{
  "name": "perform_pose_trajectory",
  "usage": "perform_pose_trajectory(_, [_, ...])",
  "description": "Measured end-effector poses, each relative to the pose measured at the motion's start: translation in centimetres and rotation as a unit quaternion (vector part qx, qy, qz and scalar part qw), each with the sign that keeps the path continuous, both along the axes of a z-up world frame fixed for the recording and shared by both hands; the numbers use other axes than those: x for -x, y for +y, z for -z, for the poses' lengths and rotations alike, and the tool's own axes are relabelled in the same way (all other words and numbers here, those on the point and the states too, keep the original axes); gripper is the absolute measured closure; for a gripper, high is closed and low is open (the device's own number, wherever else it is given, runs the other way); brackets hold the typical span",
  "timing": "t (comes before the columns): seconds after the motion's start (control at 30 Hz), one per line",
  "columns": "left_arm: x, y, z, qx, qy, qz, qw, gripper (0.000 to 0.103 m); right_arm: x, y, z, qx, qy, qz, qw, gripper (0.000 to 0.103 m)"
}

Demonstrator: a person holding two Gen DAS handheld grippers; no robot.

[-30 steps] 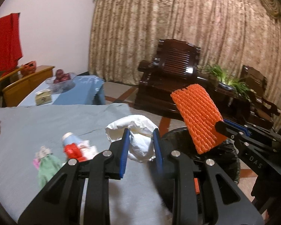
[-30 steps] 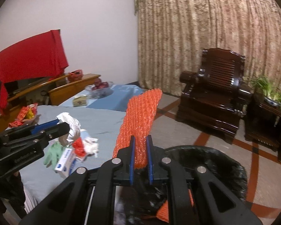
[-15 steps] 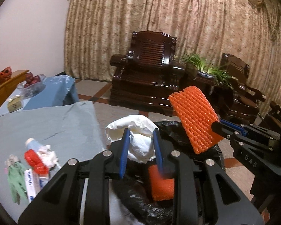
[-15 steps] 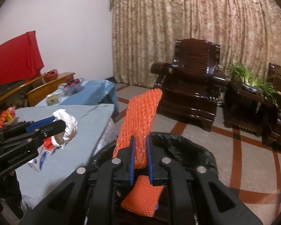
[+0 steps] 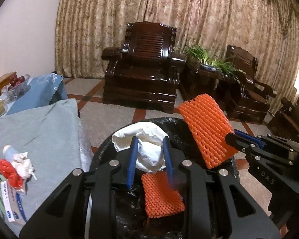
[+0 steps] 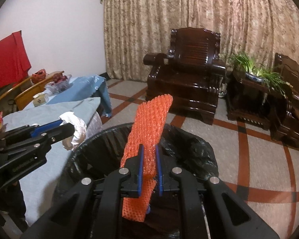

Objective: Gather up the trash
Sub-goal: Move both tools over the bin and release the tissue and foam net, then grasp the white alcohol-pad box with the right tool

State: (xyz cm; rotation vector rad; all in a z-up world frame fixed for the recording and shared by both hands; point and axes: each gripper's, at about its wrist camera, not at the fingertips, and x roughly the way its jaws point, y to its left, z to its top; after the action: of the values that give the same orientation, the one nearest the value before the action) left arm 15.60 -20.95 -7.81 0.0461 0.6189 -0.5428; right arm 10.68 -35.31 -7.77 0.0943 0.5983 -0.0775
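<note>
While both loads hung over the black-lined bin (image 6: 191, 145), the left gripper (image 5: 150, 155) pinched a crumpled white wad (image 5: 147, 149) and the right gripper (image 6: 149, 165) clamped an orange foam net (image 6: 149, 127) low down. Both looked light, soft and compressible. Beneath the fingers the rim stood wide, the table edge (image 5: 77, 119) just beside.

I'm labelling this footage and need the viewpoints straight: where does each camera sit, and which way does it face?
Left wrist: sits on the left gripper, looking down over the black-lined bin; its fingers pinch a white wad, and the right gripper shows.
Right wrist: sits on the right gripper, clamped on orange foam netting above the bin; the left gripper shows.
Shared: bin, armchair, blue-clothed table.
</note>
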Motion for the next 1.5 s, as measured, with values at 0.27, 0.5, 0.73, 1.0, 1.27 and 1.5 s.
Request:
perform_pose_trajectory(0.27, [-1.1, -0.5, 2.0, 0.003, 0.027, 0.023, 0.9994, 0.056, -0.4, -0.8, 2.4, 0.009, 0.034, 0.015, 0.999, 0.080])
perform_pose_trajectory(0.5, [-0.6, 2.8, 1.2, 0.010, 0.012, -0.011, 0.9998, 0.021, 0.7, -0.5, 1.9, 0.010, 0.018, 0.024, 0.999, 0.020])
perform_pose_trajectory(0.73, [1.3, 8.9, -1.2, 0.000, -0.022, -0.079, 0.9966, 0.009, 1.2, 2.8, -0.6, 0.007, -0.024, -0.015, 1.000, 0.006])
perform_pose_trajectory(1.0, [3.5, 16.5, -2.6, 0.000, -0.028, -0.161, 0.9865, 0.009, 0.0, 8.7, -2.2, -0.012, -0.047, -0.076, 0.996, 0.006])
perform_pose_trajectory(1.27, [5.6, 23.8, -2.3, -0.021, -0.031, -0.239, 0.9702, 0.009, -1.6, 15.4, -1.8, -0.025, -0.050, -0.138, 0.989, 0.006])
perform_pose_trajectory(1.5, [6.9, 29.6, -1.2, -0.031, -0.025, -0.292, 0.9556, 0.009, -2.6, 21.4, -0.6, -0.029, -0.046, -0.177, 0.983, 0.006])
